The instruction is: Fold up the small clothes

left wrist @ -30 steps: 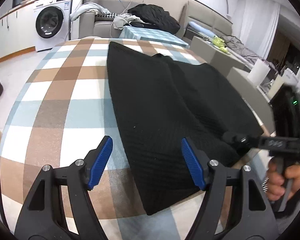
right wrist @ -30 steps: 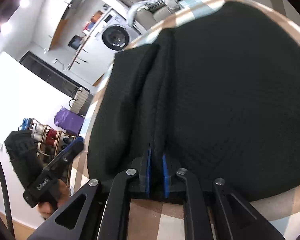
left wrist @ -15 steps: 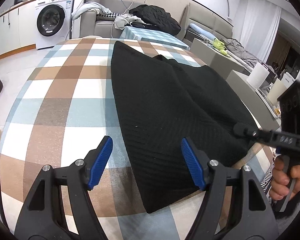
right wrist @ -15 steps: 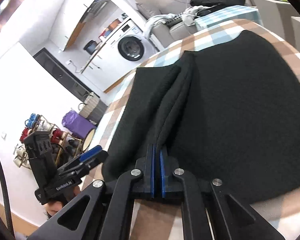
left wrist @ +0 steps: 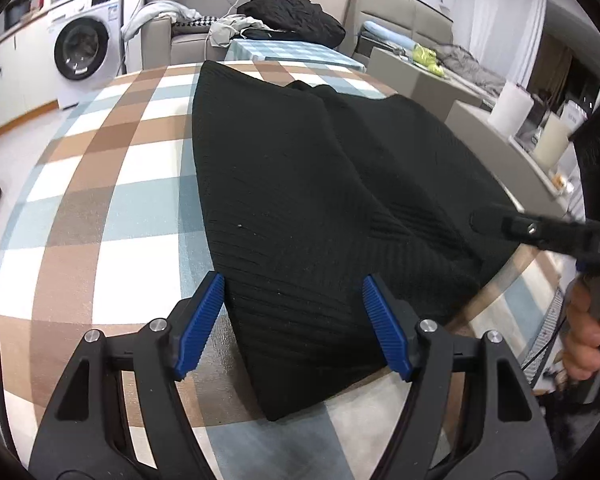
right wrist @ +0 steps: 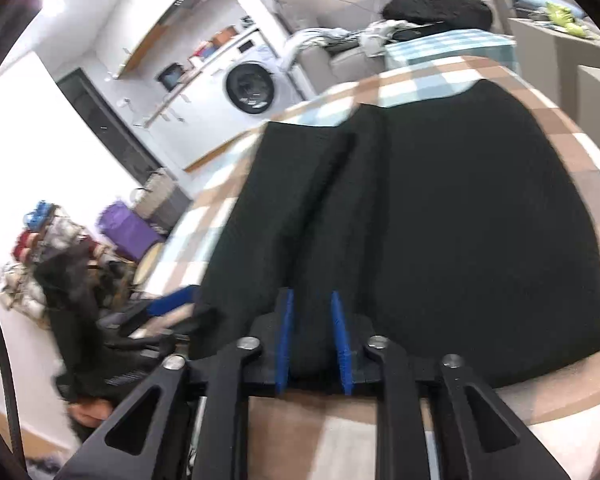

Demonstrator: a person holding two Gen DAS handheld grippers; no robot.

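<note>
A black knitted garment (left wrist: 300,184) lies spread on the checked tablecloth (left wrist: 112,208), with a fold ridge running along its middle. My left gripper (left wrist: 294,320) is open, its blue pads straddling the garment's near hem corner. My right gripper (right wrist: 312,336) has its jaws parted a little, with the garment's (right wrist: 440,220) near edge lying between the pads. It also shows at the right of the left wrist view (left wrist: 540,232), over the garment's right edge.
The table edge curves close on the right (left wrist: 512,264). A washing machine (left wrist: 82,52) and a sofa with piled clothes (left wrist: 284,16) stand behind the table. A shelf with cups (left wrist: 540,132) is at the right. A basket (right wrist: 156,196) and purple bag (right wrist: 128,232) stand on the floor.
My right gripper was shut on the garment's edge; its jaws have now parted. My left gripper has moved forward over the near hem and stays open.
</note>
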